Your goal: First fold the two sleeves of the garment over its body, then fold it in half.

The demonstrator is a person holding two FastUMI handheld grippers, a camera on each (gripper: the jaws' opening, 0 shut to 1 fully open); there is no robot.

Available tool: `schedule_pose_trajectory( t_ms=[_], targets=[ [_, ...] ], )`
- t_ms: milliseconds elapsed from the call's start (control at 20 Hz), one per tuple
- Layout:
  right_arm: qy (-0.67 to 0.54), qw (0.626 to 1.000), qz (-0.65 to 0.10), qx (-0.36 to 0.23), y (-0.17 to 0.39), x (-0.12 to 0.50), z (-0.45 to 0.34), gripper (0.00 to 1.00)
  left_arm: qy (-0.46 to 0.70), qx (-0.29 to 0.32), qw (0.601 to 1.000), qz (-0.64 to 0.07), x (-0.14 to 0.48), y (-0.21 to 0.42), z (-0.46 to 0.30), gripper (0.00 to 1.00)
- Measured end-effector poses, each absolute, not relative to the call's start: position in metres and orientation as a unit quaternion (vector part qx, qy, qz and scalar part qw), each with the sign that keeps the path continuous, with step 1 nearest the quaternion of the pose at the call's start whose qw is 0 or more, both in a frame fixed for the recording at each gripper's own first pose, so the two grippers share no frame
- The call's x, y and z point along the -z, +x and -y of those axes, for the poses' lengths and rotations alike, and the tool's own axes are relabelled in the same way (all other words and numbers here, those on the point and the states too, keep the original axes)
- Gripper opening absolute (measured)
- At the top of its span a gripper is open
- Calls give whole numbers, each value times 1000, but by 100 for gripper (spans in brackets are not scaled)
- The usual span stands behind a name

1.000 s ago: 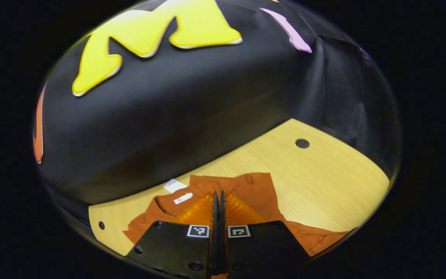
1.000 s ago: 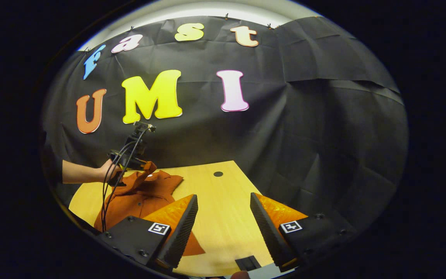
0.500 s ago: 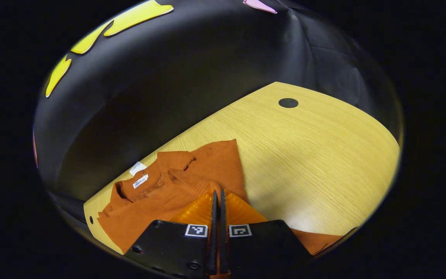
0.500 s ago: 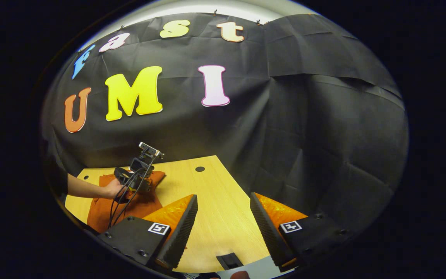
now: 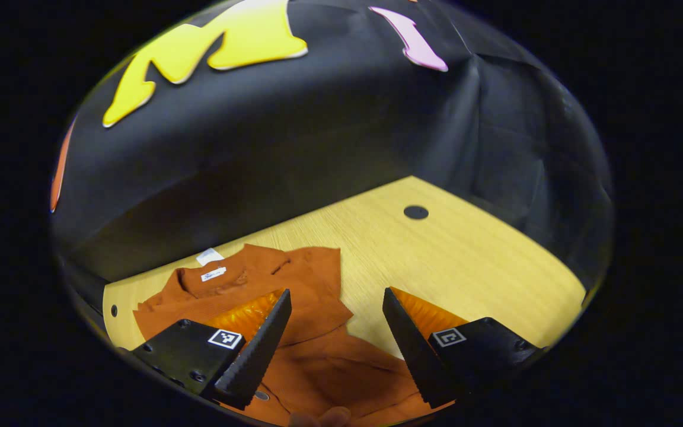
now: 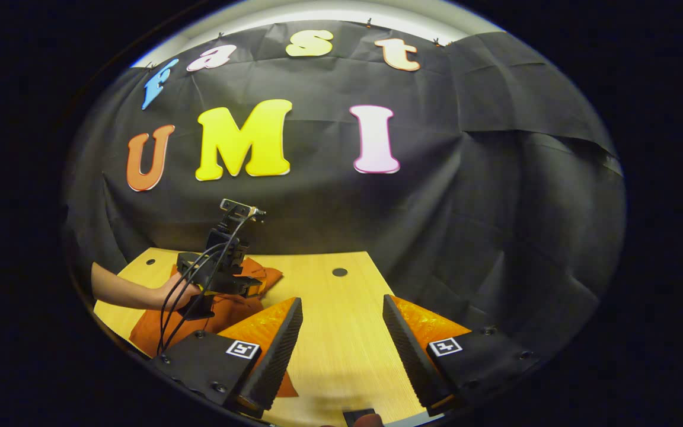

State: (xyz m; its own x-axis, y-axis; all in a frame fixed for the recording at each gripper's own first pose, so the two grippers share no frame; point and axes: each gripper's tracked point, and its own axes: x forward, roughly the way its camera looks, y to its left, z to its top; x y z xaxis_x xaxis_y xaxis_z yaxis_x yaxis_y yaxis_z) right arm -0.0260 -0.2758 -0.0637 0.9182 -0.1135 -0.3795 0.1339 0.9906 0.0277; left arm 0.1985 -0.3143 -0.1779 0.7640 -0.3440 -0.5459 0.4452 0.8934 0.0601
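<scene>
On the wooden table [image 5: 472,261], the rust shirt [image 5: 318,356] lies bunched at the left side. Left gripper [image 5: 334,299] hovers over it, fingers spread, gripping nothing. Right gripper [image 6: 341,308] hangs apart over bare wood, fingers spread too.

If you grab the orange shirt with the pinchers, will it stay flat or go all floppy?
Probably floppy: the orange shirt lies in soft folds and wrinkles on the table, so lifted parts would likely droop. It looks thin, so probably light. Its ribbed cloth likely grips rather than slips.
</scene>
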Motion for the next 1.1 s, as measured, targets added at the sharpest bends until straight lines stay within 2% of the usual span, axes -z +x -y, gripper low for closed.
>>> schedule_pose_trajectory(
  t_ms=[450,500,550,800,1100],
  targets=[
    [24,992,-96,-84,55,8,180,89,-15,99,985,-143,-6,134,204,100],
    [23,992,-75,-102,59,-6,165,94,-22,84,988,-128,-20,129,190,100],
    [21,992,-59,-114,60,-18,153,94,-30,70,990,-117,-33,121,176,99],
    [17,994,-22,-110,66,-48,120,93,-34,19,996,-82,-79,83,109,99],
    [11,995,-14,-98,63,-63,104,94,-24,15,997,-69,-82,61,62,98]
  ],
)
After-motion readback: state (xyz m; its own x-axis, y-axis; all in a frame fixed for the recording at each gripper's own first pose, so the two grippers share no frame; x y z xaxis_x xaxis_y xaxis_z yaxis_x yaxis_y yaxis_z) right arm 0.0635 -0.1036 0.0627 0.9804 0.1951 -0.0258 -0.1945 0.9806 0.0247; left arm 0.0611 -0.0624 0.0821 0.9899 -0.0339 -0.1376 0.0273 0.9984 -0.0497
